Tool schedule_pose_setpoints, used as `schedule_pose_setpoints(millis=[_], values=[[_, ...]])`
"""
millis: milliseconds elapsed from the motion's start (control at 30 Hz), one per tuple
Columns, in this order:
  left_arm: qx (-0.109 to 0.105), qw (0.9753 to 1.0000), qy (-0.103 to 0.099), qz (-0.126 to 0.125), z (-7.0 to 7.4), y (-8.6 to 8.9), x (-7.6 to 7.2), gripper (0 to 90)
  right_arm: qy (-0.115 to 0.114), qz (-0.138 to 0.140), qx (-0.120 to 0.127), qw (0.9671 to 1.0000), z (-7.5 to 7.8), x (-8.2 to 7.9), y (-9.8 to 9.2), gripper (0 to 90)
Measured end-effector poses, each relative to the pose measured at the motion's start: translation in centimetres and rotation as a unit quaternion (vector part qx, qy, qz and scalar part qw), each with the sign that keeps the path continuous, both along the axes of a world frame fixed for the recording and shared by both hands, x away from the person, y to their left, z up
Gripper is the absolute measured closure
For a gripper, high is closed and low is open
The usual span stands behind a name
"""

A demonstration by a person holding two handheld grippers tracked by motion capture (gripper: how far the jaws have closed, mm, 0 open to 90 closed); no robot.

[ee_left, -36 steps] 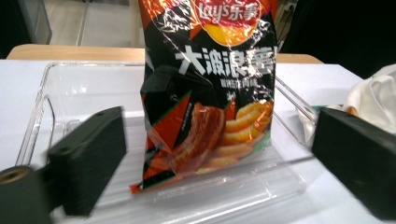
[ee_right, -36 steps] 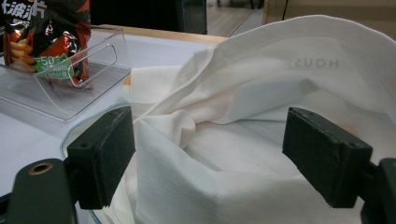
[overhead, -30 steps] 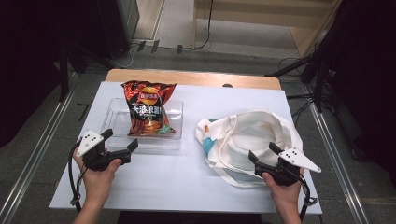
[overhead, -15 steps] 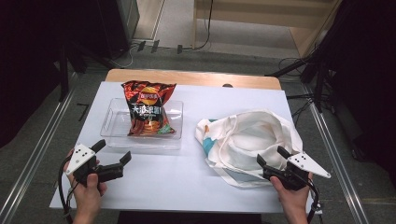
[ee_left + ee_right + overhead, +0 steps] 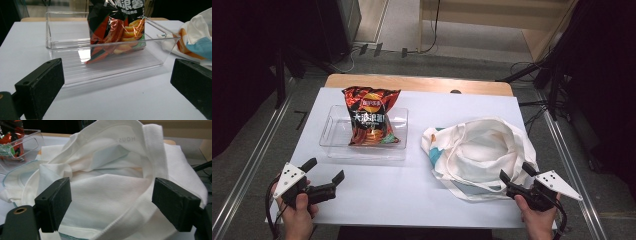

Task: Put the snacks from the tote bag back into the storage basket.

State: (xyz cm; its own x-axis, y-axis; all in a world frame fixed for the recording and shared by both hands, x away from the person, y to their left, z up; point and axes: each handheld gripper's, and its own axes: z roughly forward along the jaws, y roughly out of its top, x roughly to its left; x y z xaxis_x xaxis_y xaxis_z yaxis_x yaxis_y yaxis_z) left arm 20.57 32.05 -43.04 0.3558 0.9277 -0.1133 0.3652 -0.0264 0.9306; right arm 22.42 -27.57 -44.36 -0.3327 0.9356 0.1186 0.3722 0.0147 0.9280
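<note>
White table point(image 5: 412, 190) surface, lit from above, carries two groups of things. Clear plastic tray point(image 5: 337, 150) sits left of centre; a red-and-black chip bag point(image 5: 369, 117) lies in it, top end leaning over the far rim. In the left gripper view the bag point(image 5: 117, 32) shows through the tray's near wall point(image 5: 105, 62).

White cloth tote bag point(image 5: 482, 150) lies crumpled on the right half of the table, mouth open toward the near edge, a blue-and-orange print showing on its left side. Tray and tote are near each other but apart.

Left tool point(image 5: 324, 173): held in the left hand point(image 5: 297, 220) at the near left corner, jaws wide apart, holding nothing, pointed toward the tray and well short of it.

Right tool point(image 5: 516, 174): held in the right hand point(image 5: 537, 220) at the near right edge, jaws wide, holding nothing. Its tips are at the tote's near hem; in the right gripper view the thick hem point(image 5: 130, 212) runs between the jaws. Contact cannot be told.
</note>
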Motion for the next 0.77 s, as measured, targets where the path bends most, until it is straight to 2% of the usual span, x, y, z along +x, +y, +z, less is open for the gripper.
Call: schedule_pose_setpoints(millis=[100,167,200,233,300,400,433,500,567,767], values=[[-0.001,1.0,0.001,0.007,-0.2,0.3,0.1,0.0,0.001,-0.007,0.002,1.0,-0.1,-0.1,-0.4,16.5],[0.004,0.9998,0.003,0.022,-0.7,0.7,0.2,0.0,-0.007,-0.016,0.002,0.9998,-0.2,-0.6,-1.0,16.5],[0.004,0.9998,0.003,0.022,-0.7,0.7,0.2,0.0,-0.007,-0.016,0.002,0.9998,-0.2,-0.6,-1.0,16.5],[0.001,0.9996,0.007,0.026,-0.9,0.7,0.3,0.0,-0.011,-0.024,-0.009,0.9996,-0.4,-0.9,-1.2,16.4],[0.01,0.9996,0.016,0.02,-1.4,0.3,0.4,0.0,-0.015,-0.027,-0.008,0.9995,-0.8,-1.2,-1.6,16.4],[0.014,0.9997,0.016,0.015,-1.5,-0.2,0.2,0.0,-0.018,-0.034,0.008,0.9992,-1.3,-1.8,-2.2,16.5],[0.014,0.9997,0.013,0.011,-1.5,-0.4,0.1,0.0,-0.017,-0.035,0.02,0.999,-1.5,-2.0,-2.4,16.4],[-0.011,0.9998,0.013,0.008,-1.3,-0.2,-0.2,0.0,-0.016,-0.039,0.039,0.9983,-1.7,-2.3,-2.9,16.4],[0.004,0.9999,0.006,0.012,-1.1,-0.2,-0.5,0.0,-0.012,-0.045,0.053,0.9975,-1.9,-2.6,-3.3,16.4],[0.006,0.9995,0.004,0.03,-1.1,0.4,-0.8,0.0,-0.006,-0.059,0.059,0.9965,-2.5,-3.0,-4.1,16.3]])
